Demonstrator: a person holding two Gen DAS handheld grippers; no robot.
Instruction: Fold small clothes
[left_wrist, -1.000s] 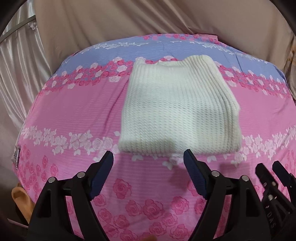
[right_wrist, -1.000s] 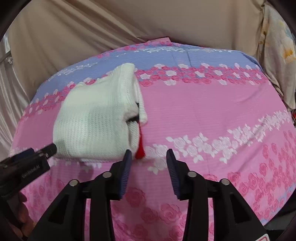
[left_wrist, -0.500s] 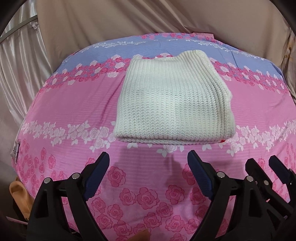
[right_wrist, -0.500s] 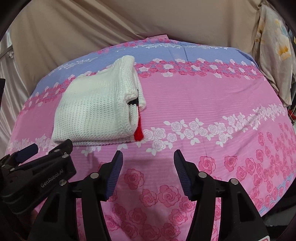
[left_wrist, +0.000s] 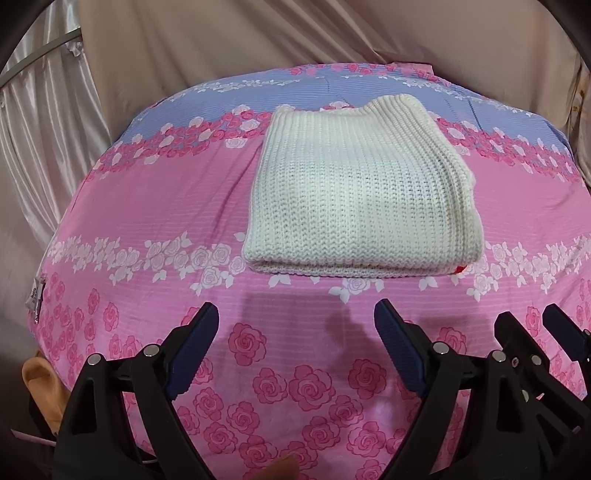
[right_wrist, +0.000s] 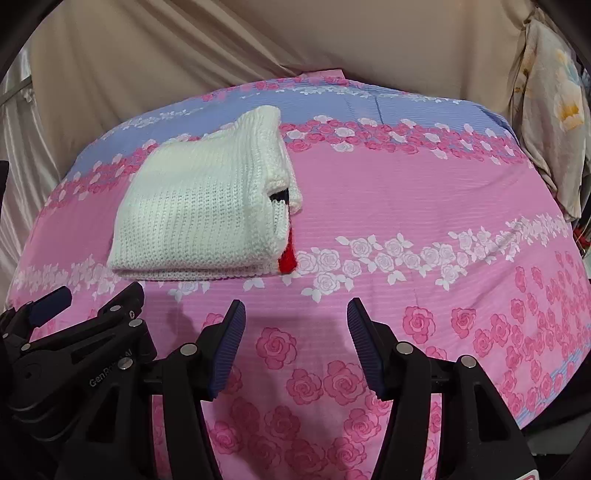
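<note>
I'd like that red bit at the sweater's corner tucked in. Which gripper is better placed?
Probably the right gripper. The red bit pokes out at the folded white sweater's right near corner, just ahead of its open jaws. The left gripper, also open, faces the sweater's middle.

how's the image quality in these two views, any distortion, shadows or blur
Left wrist view: strong fisheye bulge rounds the bedsheet, dark vignette in the corners; the sweater is sharp, and the open left gripper casts soft shadows on the sheet. Right wrist view: same bulge, even soft light, no glare; the open right gripper and the sweater's red tag are crisp.
</note>
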